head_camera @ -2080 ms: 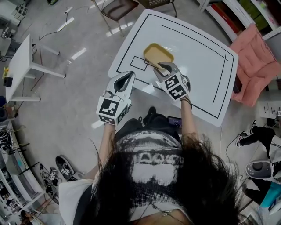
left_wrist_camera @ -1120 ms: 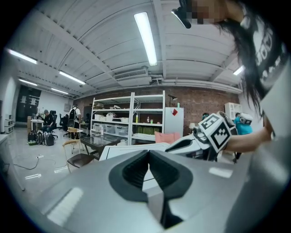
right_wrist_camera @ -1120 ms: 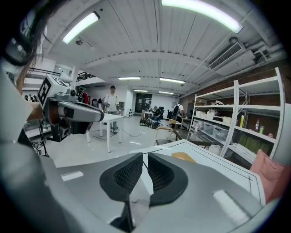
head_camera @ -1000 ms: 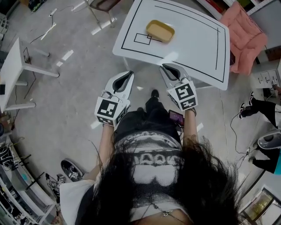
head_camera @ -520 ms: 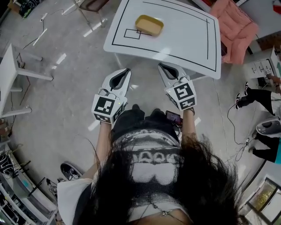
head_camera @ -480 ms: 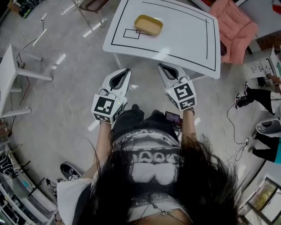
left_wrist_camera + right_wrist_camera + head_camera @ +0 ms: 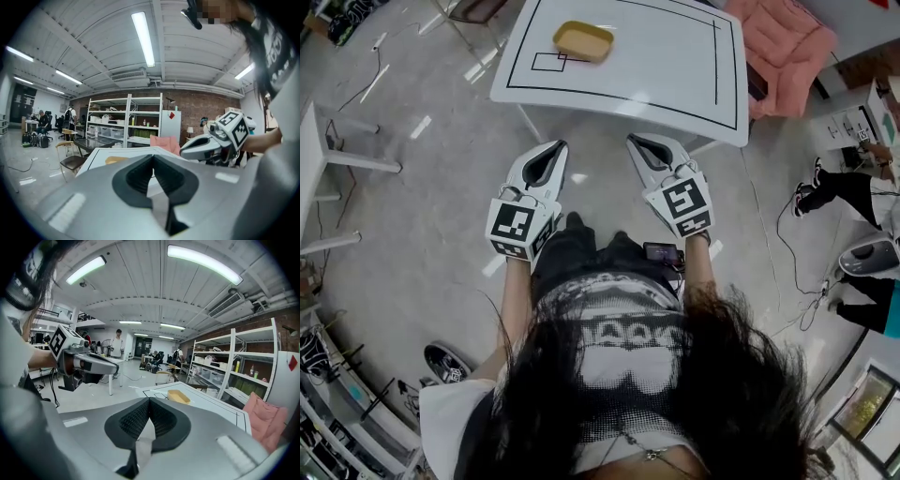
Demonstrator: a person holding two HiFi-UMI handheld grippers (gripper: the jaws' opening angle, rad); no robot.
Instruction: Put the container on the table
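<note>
- The container sat on the worktop, in its far left part. It touched a small marked rectangle, and its long axis ran across our view.
- It lay ahead of both sets of jaws and well apart from them. The left gripper seemed slightly nearer, though the wide lens made that hard to judge.
- The left jaws were together with nothing between them. The right gripper had just been closing its jaws, which met on nothing.
- We held both grippers side by side over the floor, short of the worktop's near edge, pointing forward and a little down.
</note>
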